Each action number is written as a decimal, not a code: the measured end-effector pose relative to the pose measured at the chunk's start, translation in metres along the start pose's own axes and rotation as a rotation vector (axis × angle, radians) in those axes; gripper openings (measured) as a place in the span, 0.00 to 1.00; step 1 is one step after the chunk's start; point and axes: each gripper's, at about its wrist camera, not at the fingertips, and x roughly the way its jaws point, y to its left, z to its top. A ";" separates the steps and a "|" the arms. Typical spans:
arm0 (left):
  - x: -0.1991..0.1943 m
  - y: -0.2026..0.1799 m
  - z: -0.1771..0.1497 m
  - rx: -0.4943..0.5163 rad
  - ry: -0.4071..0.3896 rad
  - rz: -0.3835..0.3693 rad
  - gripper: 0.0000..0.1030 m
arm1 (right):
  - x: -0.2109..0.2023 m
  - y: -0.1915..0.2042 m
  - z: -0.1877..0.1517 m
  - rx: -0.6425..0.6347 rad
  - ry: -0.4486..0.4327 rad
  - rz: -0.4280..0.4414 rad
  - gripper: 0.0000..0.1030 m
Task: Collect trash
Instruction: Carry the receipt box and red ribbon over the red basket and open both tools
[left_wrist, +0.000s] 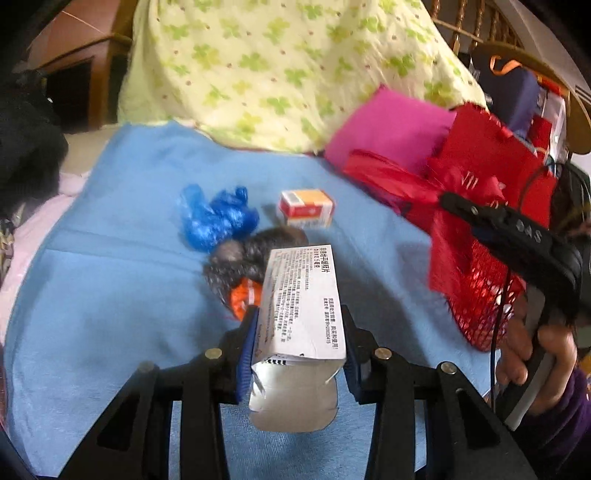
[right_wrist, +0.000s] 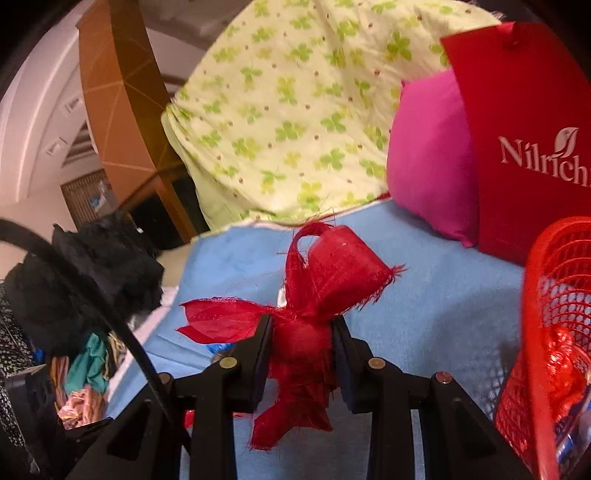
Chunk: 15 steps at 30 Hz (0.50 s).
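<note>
Blue bedding (left_wrist: 122, 280) is lying mostly bare between a clover quilt (left_wrist: 266, 74) and a red mesh basket (right_wrist: 554, 332), leaving room to carry trash across. Left gripper (left_wrist: 299, 332) is clamping a white carton (left_wrist: 299, 306); right gripper (right_wrist: 301, 339) is pinching red ribbon (right_wrist: 314, 295), likely basket-bound

A clover-print quilt (left_wrist: 277, 70) and pink pillow (left_wrist: 391, 125) rest on the blue sheet (left_wrist: 122, 229).

Counts: 2 cartons, 1 white box (left_wrist: 301, 299) + 1 orange-red box (left_wrist: 306, 207). 1 blue plastic bag (left_wrist: 216, 218). 1 red ribbon bow (right_wrist: 314, 291). 1 red mesh basket (right_wrist: 550, 332). 1 pink pillow (right_wrist: 430, 155). 1 red paper bag (right_wrist: 524, 122).
</note>
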 end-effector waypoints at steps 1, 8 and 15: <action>-0.006 -0.002 0.003 -0.001 -0.015 -0.001 0.41 | -0.010 0.000 0.000 0.005 -0.025 0.005 0.33; -0.043 -0.047 0.035 0.049 -0.136 -0.042 0.41 | -0.074 -0.003 0.014 -0.032 -0.189 0.016 0.33; -0.067 -0.109 0.070 0.108 -0.228 -0.116 0.41 | -0.129 -0.050 0.023 0.139 -0.264 0.013 0.33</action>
